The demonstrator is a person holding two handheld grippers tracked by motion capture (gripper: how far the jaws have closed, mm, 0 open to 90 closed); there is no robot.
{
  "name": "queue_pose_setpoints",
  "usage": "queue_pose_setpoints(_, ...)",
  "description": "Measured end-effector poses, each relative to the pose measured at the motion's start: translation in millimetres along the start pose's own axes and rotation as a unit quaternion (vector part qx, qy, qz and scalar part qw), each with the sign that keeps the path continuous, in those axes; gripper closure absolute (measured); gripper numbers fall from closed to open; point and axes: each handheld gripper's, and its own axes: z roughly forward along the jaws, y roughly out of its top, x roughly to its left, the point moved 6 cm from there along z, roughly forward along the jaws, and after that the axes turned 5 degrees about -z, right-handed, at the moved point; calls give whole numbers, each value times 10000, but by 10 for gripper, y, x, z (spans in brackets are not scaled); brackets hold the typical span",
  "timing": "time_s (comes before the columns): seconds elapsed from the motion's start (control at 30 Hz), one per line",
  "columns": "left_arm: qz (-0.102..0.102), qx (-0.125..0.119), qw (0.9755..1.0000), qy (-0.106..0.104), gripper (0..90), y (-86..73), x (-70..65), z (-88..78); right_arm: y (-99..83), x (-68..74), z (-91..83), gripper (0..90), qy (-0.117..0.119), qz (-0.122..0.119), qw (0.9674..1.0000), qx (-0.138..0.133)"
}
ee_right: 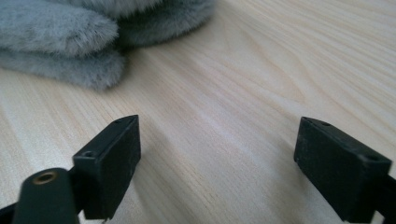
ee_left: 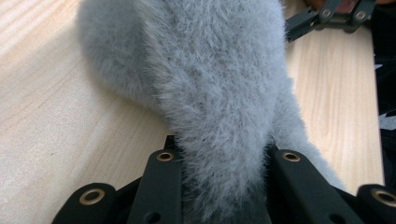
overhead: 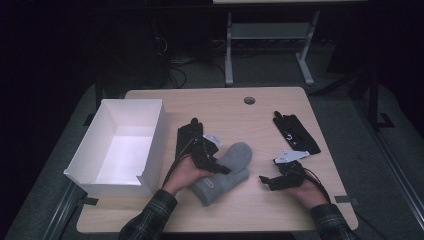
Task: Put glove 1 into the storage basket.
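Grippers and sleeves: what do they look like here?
Both the left gripper and the right gripper are black linkage tools with flat, blocky fingers and brass-coloured rivets. Each carries a grey three-cornered plate on top and trails a black cable. The person wears dark plaid sleeves.

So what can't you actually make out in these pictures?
- Left gripper, left gripper view: its fingertips are buried in the grey mitten it pinches.
- Black glove, high view: partly covered by the left hand and gripper.
- Second black glove, high view: its white marking is too small to read.
- White box, high view: its near wall hides part of the floor inside.
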Motion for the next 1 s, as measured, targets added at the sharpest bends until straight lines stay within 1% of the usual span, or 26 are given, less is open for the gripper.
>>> queue_pose_setpoints(0.1,-40,-103,9999,19,725,22,-6,-67,-3,-1,-2,139,-12,11,10000,5)
queue_pose_setpoints(0.17,-100,-271,9996,41,725,56,-13,-144,-3,-2,-1,137,-14,13,10000,6)
queue_pose_setpoints(0.23,-119,-389,9992,47,725,95,-35,-220,-3,-2,-1,137,-16,13,10000,7)
queue_pose_setpoints(0.3,-84,-499,9987,106,725,138,-54,-306,-2,-2,-1,137,-19,14,10000,5)
queue_pose_setpoints(0.33,-74,-515,9986,114,725,152,-62,-343,-2,-2,-1,136,-16,16,10000,6)
queue_pose_setpoints(0.37,-85,-619,9979,149,725,185,-73,-401,-2,-2,0,136,-18,13,10000,5)
queue_pose_setpoints(0.4,-67,-631,9978,174,725,200,-75,-439,-2,-2,-1,134,-16,15,10000,9)
queue_pose_setpoints(0.43,-67,-631,9978,174,724,200,-75,-439,-3,-2,0,133,-18,18,10000,12)
queue_pose_setpoints(0.47,-66,-722,9971,238,724,248,-98,-533,-2,-3,0,131,-22,22,10000,14)
queue_pose_setpoints(0.53,-72,-789,9964,302,724,296,-117,-627,-1,-2,1,129,-23,39,10000,9)
queue_pose_setpoints(0.6,-20,-826,9956,433,723,343,-126,-719,-1,-2,1,128,-27,55,10000,13)
queue_pose_setpoints(0.67,-29,-880,9951,455,723,397,-150,-812,-1,-3,1,128,-31,58,10000,12)
queue_pose_setpoints(0.73,-23,-946,9941,525,723,455,-176,-899,0,-1,0,128,-29,72,10000,14)
queue_pose_setpoints(0.87,76,-981,9930,659,723,564,-228,-1077,0,-1,0,128,-29,77,10000,14)
queue_pose_setpoints(1.0,66,-1100,9911,752,722,660,-268,-1286,0,-3,2,128,-32,67,10000,7)
